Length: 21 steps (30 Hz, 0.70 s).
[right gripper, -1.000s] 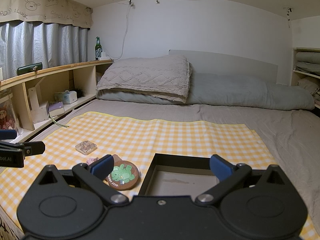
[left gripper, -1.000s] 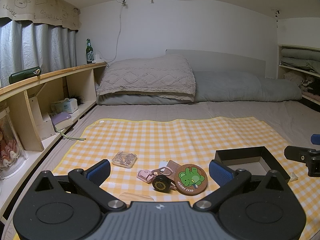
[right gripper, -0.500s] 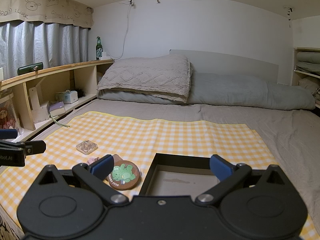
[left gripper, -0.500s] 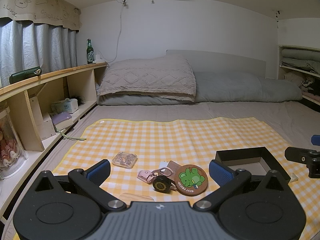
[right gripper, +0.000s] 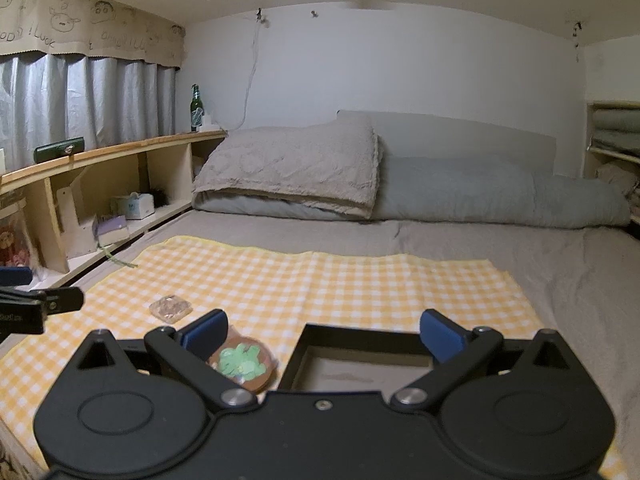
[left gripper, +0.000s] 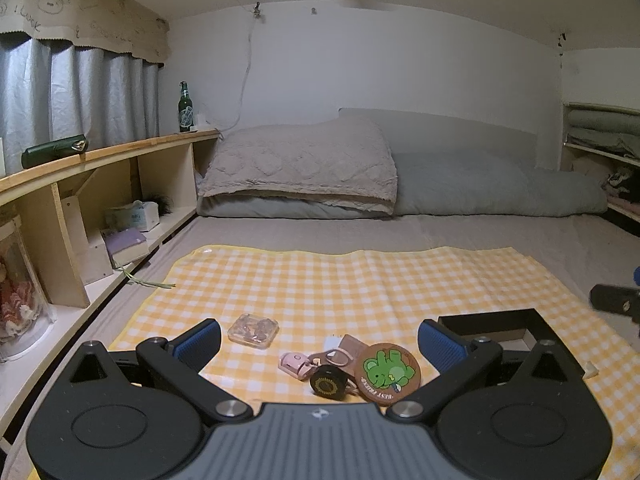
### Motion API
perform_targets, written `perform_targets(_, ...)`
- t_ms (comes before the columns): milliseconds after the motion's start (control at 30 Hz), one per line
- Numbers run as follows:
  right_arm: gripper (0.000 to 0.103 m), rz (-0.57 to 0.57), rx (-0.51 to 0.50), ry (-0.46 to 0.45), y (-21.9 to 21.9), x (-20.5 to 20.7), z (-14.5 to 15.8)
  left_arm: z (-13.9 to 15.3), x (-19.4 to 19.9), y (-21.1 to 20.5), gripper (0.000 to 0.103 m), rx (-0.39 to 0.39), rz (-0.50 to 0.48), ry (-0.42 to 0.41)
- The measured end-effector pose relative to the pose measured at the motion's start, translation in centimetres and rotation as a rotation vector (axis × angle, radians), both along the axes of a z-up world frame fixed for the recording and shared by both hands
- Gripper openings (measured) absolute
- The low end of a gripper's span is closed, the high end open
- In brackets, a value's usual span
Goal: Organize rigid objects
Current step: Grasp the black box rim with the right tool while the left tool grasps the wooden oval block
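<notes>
On the yellow checked cloth (left gripper: 340, 284) lie a round brown coaster with a green frog (left gripper: 387, 373), a black round tape measure (left gripper: 329, 383), a pink small item (left gripper: 295, 364), a brown card holder (left gripper: 347, 350) and a clear square case (left gripper: 253, 330). An empty black box (left gripper: 500, 326) sits to their right. My left gripper (left gripper: 319, 342) is open above the small items. My right gripper (right gripper: 323, 330) is open over the black box (right gripper: 360, 354); the coaster (right gripper: 242, 364) lies by its left finger.
Folded quilt and grey pillows (left gripper: 320, 172) lie at the bed's head. A wooden shelf (left gripper: 104, 160) runs along the left with a green bottle (left gripper: 185, 108), a tissue box (left gripper: 134, 216) and a book. Another shelf with bedding stands on the right (left gripper: 600, 136).
Both grippers have shifted slightly; the right one moved a little forward and left over the box. Both stay open and empty. No object has moved.
</notes>
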State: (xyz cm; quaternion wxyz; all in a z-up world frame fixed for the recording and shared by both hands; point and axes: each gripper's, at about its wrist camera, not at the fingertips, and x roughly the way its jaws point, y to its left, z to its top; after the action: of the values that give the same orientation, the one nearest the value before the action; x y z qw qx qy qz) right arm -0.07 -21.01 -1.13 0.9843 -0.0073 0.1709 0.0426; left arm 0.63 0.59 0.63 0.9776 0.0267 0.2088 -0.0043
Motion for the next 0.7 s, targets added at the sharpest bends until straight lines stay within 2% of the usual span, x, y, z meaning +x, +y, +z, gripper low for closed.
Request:
perform_targets(167,0.103,-0.032,-0.035,-0.021,-1.9,1.5,1.7,0.3,1.3,1.1,0.103,-0.017,0.018,-0.001)
perform_targets(367,0.103,-0.102,-0.035,0.005,-5.3,5.1,2.3,0.7,3.5,2.3,0.103,0.016,0.050,0.003)
perform_targets(467,0.103,-0.135,0.007,0.051,-7.2,7.6,1.9,0.7,5.0,3.1,0.103,0.021,0.064,0.013)
perform_targets(567,0.103,-0.170,0.066,0.115,-9.0,10.4,0.7,0.4,6.8,3.5,0.103,0.059,0.076,0.034)
perform_targets(700,0.103,-0.228,0.068,0.245,-10.7,13.9,-2.1,-0.7,9.2,3.6,0.103,0.124,0.089,0.063)
